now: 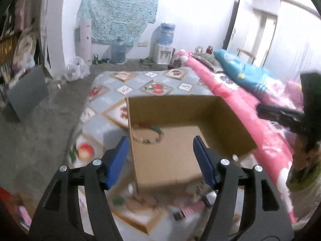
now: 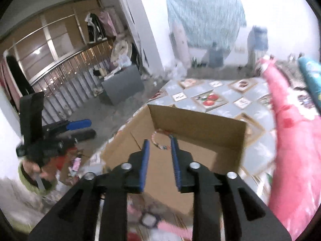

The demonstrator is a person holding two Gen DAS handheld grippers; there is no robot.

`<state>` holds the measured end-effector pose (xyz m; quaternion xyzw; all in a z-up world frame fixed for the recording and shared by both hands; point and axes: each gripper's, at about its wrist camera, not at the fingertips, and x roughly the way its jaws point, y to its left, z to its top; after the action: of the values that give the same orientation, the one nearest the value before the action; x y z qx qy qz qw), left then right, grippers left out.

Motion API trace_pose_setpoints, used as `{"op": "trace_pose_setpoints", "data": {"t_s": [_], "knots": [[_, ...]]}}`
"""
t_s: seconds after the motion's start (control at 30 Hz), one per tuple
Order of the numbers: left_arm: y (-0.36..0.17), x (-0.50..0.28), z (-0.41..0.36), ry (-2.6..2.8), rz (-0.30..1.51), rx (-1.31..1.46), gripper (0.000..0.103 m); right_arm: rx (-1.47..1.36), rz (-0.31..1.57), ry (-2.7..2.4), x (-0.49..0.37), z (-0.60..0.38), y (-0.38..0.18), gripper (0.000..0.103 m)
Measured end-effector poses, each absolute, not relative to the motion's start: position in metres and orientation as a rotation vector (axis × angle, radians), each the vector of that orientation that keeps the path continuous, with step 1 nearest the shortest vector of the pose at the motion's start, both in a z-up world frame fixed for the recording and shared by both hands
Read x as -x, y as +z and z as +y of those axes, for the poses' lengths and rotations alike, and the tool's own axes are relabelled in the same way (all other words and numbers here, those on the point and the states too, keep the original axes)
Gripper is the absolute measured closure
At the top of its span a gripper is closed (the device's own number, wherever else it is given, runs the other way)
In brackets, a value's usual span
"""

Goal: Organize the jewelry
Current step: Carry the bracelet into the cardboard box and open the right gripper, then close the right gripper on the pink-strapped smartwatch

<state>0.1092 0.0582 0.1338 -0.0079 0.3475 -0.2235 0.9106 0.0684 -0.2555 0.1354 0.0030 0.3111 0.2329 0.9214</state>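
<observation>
Both grippers hang empty over the box (image 1: 170, 156): left gripper (image 1: 160, 146) wide, right gripper (image 2: 159, 146) narrow. Only the right view catches the railing (image 2: 60, 76).

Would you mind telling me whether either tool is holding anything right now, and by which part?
Nothing is held. Both the left tool and the right tool are open and empty; the beaded bracelet lies in the cardboard box.

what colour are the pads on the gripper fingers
Blue pads on black arms, clearest in the left wrist view.
</observation>
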Motion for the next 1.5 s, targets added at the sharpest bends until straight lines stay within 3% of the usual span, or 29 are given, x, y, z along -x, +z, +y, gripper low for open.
{"op": "trace_pose_setpoints", "data": {"t_s": [0.1,0.53,0.9,1.0,1.13,1.5], "knots": [[0.114,-0.079,0.070,-0.424,0.716,0.022,0.036,-0.039,0.666,0.446,-0.029,-0.272,0.110,0.068],[0.015,-0.036,0.050,-0.472,0.890,0.042,0.037,-0.117,0.897,0.447,-0.017,-0.238,-0.004,0.067],[-0.015,-0.036,0.004,-0.507,0.891,-0.154,0.069,0.197,0.875,0.535,-0.033,-0.199,-0.022,0.067],[-0.019,-0.043,0.004,-0.513,0.910,-0.141,0.075,0.264,0.870,0.569,-0.033,-0.193,-0.025,0.059],[-0.025,-0.047,-0.001,-0.512,0.930,-0.160,0.080,0.378,0.869,0.577,-0.036,-0.183,-0.031,0.057],[-0.034,-0.052,0.000,-0.516,0.956,-0.156,0.081,0.447,0.909,0.613,-0.045,-0.178,-0.042,0.053]]}}
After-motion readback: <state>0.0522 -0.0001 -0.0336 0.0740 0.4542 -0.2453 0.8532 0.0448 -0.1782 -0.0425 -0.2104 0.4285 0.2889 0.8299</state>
